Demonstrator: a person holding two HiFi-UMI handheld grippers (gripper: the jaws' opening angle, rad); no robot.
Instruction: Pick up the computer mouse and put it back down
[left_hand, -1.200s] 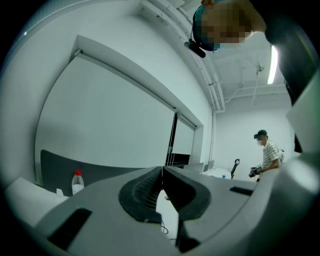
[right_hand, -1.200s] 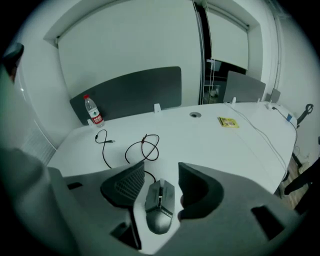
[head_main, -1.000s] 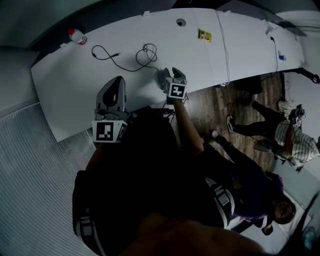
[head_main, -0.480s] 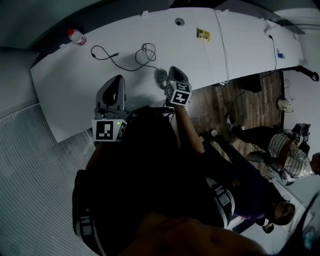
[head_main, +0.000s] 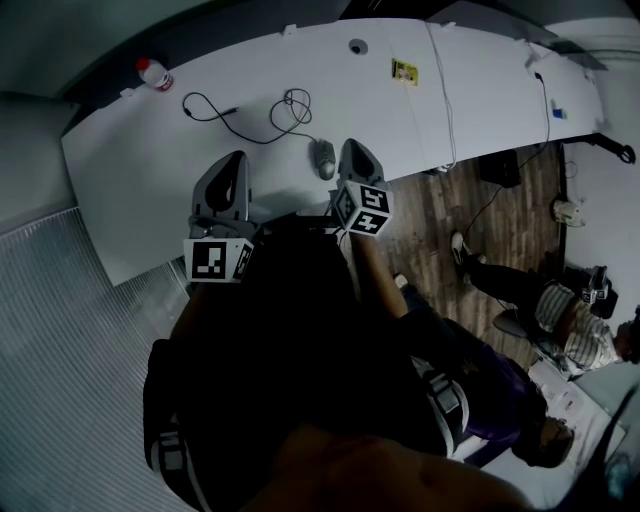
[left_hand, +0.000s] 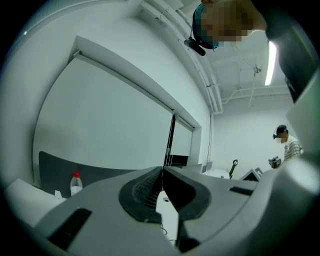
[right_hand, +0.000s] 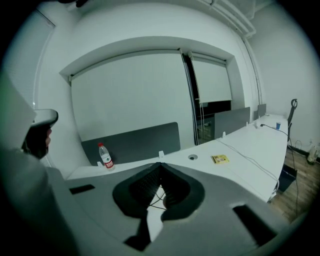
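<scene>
So the big white desk (head_main: 150, 160) takes up the whole top of the head view. Both tools sit over its near edge, the left tool (head_main: 237, 160) at about 9 o'clock of the right tool (head_main: 356, 148).

What changed: a second ago the right tool was down at the mouse (head_main: 323, 158) with its jaws partly apart. Now it's lifted clear, angled a bit downward, jaws pressed together with nothing between them; its own view only shows bare desk and a bit of cable (head_main: 290, 108) past the tips. The left tool hasn't budged, jaws together too, also empty.

The mouse is lying flat on the desk, just beside the right tool's tip at roughly its 9 o'clock, not touching it. Its cable loops off toward 11 o'clock.

My read: the mouse is back down and the put-down half looks done, so the task seems pretty much wrapped. Can't rule out that the tool just slipped off it, though.

Small stuff: a bottle (head_main: 153, 72) at the desk's far 10 o'clock corner, and a yellow card (head_main: 406, 71) at about 1 o'clock of the mouse.
</scene>
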